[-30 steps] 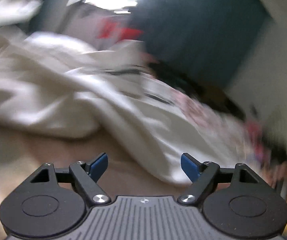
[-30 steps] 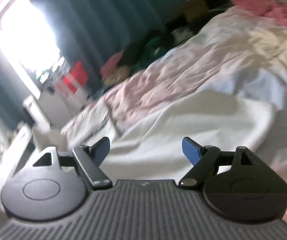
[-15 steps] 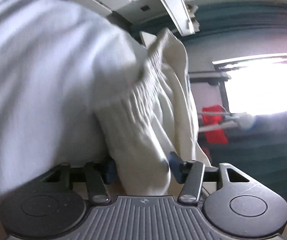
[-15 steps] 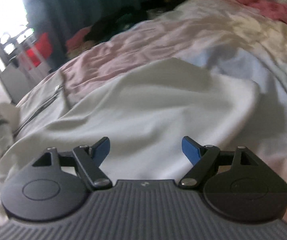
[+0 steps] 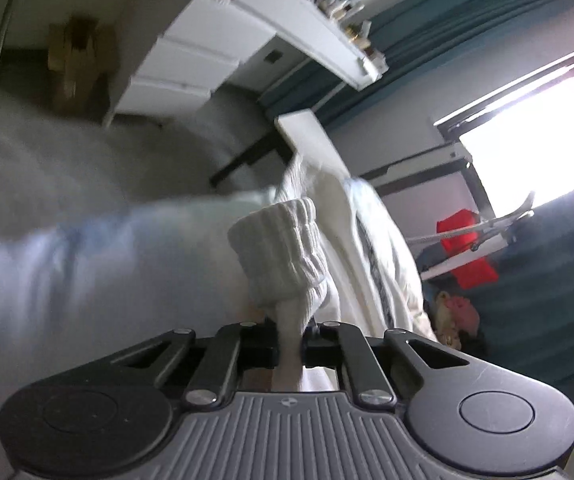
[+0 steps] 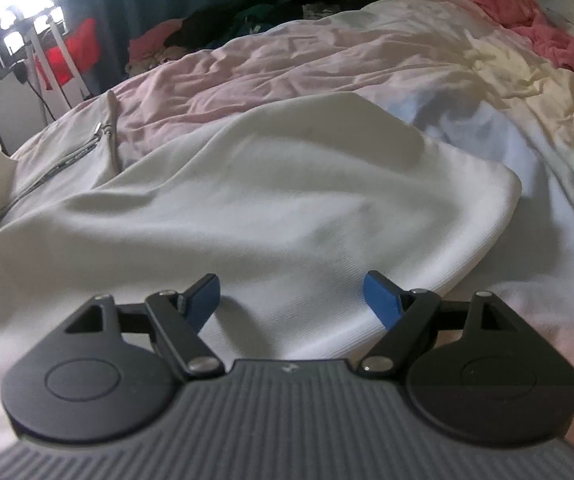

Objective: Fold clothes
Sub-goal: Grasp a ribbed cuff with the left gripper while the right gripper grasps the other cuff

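A white zip-up jacket (image 6: 271, 216) lies spread on the bed, its zipper (image 6: 87, 144) at the left. My right gripper (image 6: 293, 300) is open and empty, hovering low over the jacket's near part. In the left wrist view my left gripper (image 5: 291, 340) is shut on the jacket's sleeve just below its ribbed cuff (image 5: 283, 256). The sleeve (image 5: 99, 264) is lifted and stretches off to the left, blurred. More of the jacket (image 5: 371, 264) hangs behind the cuff.
The bed (image 6: 327, 52) has a rumpled pink and white cover. A pink garment (image 6: 527, 12) lies at the far right. A pile of dark clothes (image 6: 223, 32) sits beyond the bed. A white shelf unit (image 5: 247, 48), a bright window (image 5: 535, 136) and a red item (image 5: 467, 248) are behind.
My left gripper closed on the sleeve near the cuff and lifted it, swinging the view up toward the wall. My right gripper moved in lower over the jacket, still open.
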